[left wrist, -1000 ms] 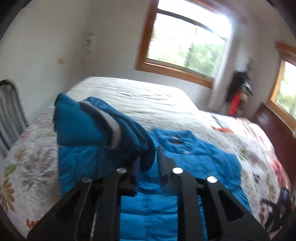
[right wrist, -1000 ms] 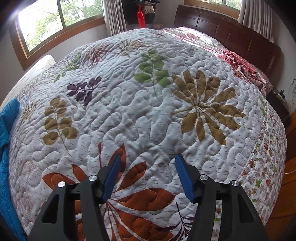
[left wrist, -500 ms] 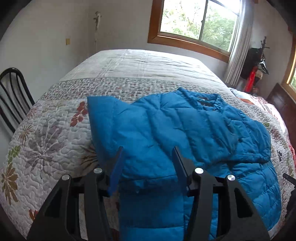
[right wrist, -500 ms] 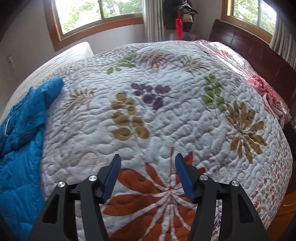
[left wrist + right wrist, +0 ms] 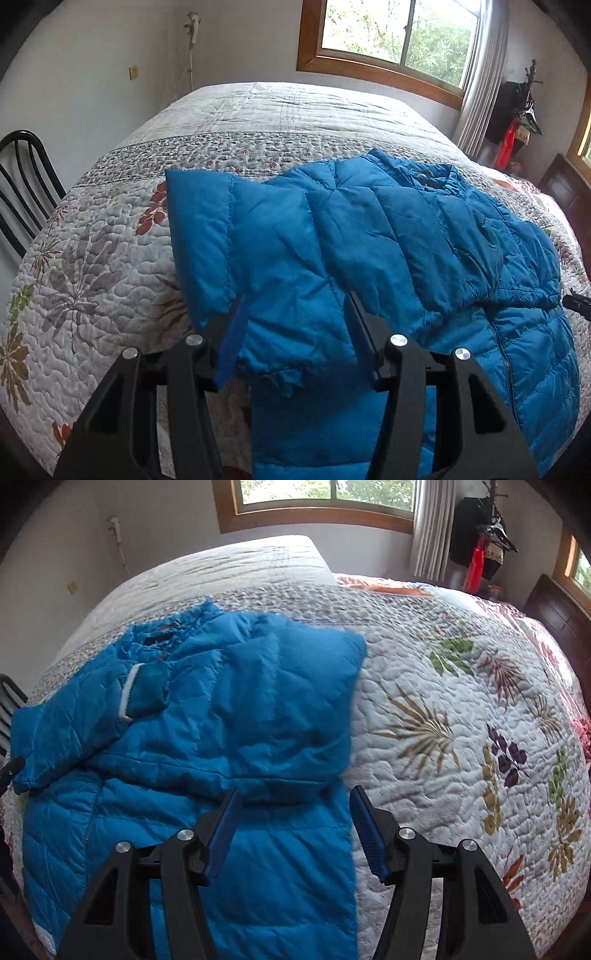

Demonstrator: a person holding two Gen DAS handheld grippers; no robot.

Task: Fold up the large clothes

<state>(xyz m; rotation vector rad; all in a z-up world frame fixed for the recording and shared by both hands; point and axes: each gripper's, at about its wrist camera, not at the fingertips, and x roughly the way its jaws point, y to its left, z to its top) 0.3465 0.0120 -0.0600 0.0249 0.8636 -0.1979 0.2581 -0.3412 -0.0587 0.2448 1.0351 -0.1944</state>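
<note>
A blue puffer jacket (image 5: pixel 388 236) lies face up on the flowered quilt (image 5: pixel 92 266), with one sleeve (image 5: pixel 74 731) folded across its chest. My left gripper (image 5: pixel 293 328) hovers low over that sleeve's cuff end. Its jaws are open and the blue fabric lies loose between and under the fingers. In the right wrist view the jacket (image 5: pixel 240 709) fills the left half. My right gripper (image 5: pixel 293 827) is open just above the jacket's right edge, with nothing held. The other sleeve lies folded over the right side of the jacket.
A black metal chair (image 5: pixel 22 177) stands at the bed's left side. Behind the bed are a wood-framed window (image 5: pixel 388 37), a curtain (image 5: pixel 480 92) and clothes hanging on a stand (image 5: pixel 476 542). A dark wooden headboard (image 5: pixel 554 605) bounds the bed's far right.
My left gripper carried the sleeve over the jacket, sank, opened and let it go. My right gripper swung left from the bare quilt to the jacket's right edge, staying open.
</note>
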